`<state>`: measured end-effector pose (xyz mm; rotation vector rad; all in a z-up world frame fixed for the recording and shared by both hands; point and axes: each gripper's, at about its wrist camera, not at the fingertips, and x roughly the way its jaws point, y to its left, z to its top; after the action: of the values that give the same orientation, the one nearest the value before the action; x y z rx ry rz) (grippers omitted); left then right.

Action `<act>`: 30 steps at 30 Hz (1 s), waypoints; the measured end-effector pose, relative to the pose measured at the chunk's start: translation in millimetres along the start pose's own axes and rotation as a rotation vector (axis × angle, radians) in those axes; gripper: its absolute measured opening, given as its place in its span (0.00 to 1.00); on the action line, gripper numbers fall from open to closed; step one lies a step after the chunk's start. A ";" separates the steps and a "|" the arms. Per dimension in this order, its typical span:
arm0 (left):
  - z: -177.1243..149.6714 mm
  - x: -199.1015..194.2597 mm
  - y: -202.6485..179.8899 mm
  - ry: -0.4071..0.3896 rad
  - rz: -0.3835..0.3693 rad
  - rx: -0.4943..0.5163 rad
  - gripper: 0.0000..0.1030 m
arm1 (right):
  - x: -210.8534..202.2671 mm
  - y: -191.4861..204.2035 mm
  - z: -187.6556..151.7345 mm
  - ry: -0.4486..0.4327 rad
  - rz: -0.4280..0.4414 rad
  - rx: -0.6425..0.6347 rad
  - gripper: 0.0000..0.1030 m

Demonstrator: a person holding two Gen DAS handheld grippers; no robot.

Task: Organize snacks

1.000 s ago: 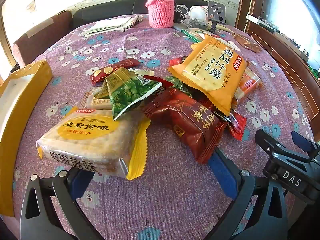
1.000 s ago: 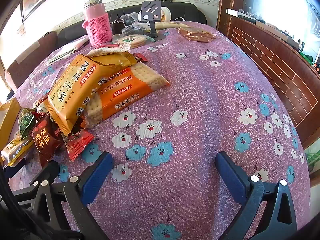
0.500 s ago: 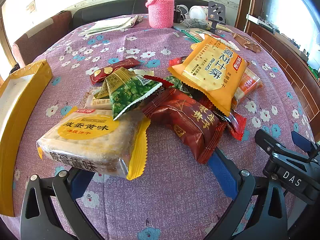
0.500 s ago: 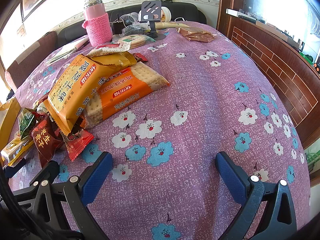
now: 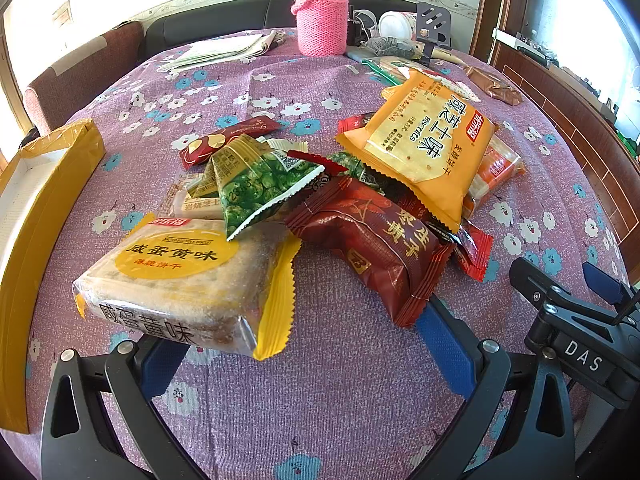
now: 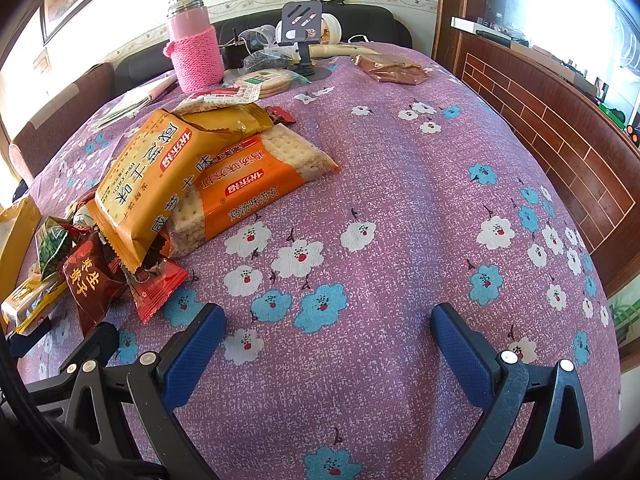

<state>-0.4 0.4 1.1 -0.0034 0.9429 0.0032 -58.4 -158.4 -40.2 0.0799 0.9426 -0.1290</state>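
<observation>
**Snack heap at the tabletop's middle, both grippers spread and empty**

The snacks lie heaped on a round tabletop point(image 5: 340, 400) under a purple flowered cloth. At the near side of the heap, a clear-wrapped salted egg yolk biscuit pack point(image 5: 176, 280) with yellow ends lies just ahead of the left gripper point(image 5: 298, 344), its near corner covering the tip of that gripper's left finger. A dark red snack packet point(image 5: 376, 248) lies beside it, its crimped end touching the tip of the other blue finger. The left gripper's fingers are spread wide and pinch nothing.

A green pea bag point(image 5: 256, 184) leans on the biscuit pack's far edge. Beyond it lies a slim red bar wrapper point(image 5: 230, 140). Toward the right edge of the tabletop, a yellow-orange cracker bag point(image 5: 428, 148) rests on top of an orange soda cracker pack point(image 6: 256, 184), which shows clearly from the right wrist camera. A small red sachet point(image 6: 156, 284) pokes out under the cracker bag's near end.

A yellow cardboard box point(image 5: 36, 216), open at the top, stands at the left edge of the tabletop. A pink flask point(image 5: 321, 12) in a knitted sleeve stands at the far edge, with a phone stand point(image 6: 300, 28) near it.

The right gripper point(image 6: 326, 340) hovers over bare cloth near the right edge, well apart from the heap, fingers spread and holding nothing.
</observation>
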 end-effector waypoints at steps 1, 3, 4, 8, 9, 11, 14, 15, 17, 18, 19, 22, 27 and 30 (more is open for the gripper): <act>-0.1 -0.1 -0.1 0.000 0.001 -0.002 1.00 | -0.1 -0.2 -0.1 0.000 0.001 0.001 1.00; -0.1 -0.2 -0.2 0.000 0.002 -0.002 1.00 | -0.1 -0.2 -0.1 0.000 0.000 0.000 1.00; -0.1 -0.2 -0.2 0.000 0.002 -0.002 1.00 | -0.1 -0.2 -0.1 0.000 0.001 0.001 1.00; -0.2 -0.3 -0.2 0.000 0.001 -0.003 1.00 | 0.0 -0.3 -0.1 0.000 0.000 0.001 1.00; -0.2 -0.5 -0.1 0.002 -0.002 0.001 1.00 | 0.1 0.0 0.0 0.000 0.000 0.000 1.00; 0.0 0.6 0.4 0.021 -0.018 0.024 1.00 | 0.1 0.1 0.0 0.000 0.001 0.001 1.00; -1.1 -0.1 0.2 0.056 -0.048 0.065 1.00 | 0.0 0.0 -0.2 0.000 0.000 0.000 1.00; -3.9 -0.5 -0.2 0.059 -0.057 0.082 1.00 | 0.0 0.0 -0.1 0.000 0.000 0.001 1.00; -8.8 -6.1 -1.0 0.064 -0.068 0.100 1.00 | 0.0 0.0 -0.1 0.000 0.001 0.001 1.00; -10.3 -9.9 0.5 0.064 -0.071 0.105 1.00 | 0.0 0.1 -0.1 0.000 0.000 0.001 1.00; -13.4 -12.2 0.4 0.062 -0.075 0.109 1.00 | 0.0 0.1 -0.1 0.000 0.000 0.001 1.00; -22.0 -19.2 -1.0 0.061 -0.094 0.134 1.00 | 0.2 0.2 0.2 0.000 0.001 0.001 1.00; -35.9 -36.4 12.4 0.054 -0.180 0.099 0.99 | 0.5 -0.1 0.6 0.003 0.005 -0.003 1.00; -38.4 -61.1 36.1 0.000 -0.272 0.014 0.93 | 0.6 -1.4 2.2 0.030 0.022 -0.023 1.00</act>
<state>-67.5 36.3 28.0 -0.1190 0.9359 -0.2551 -56.5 -160.1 -39.5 0.0708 0.9723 -0.0963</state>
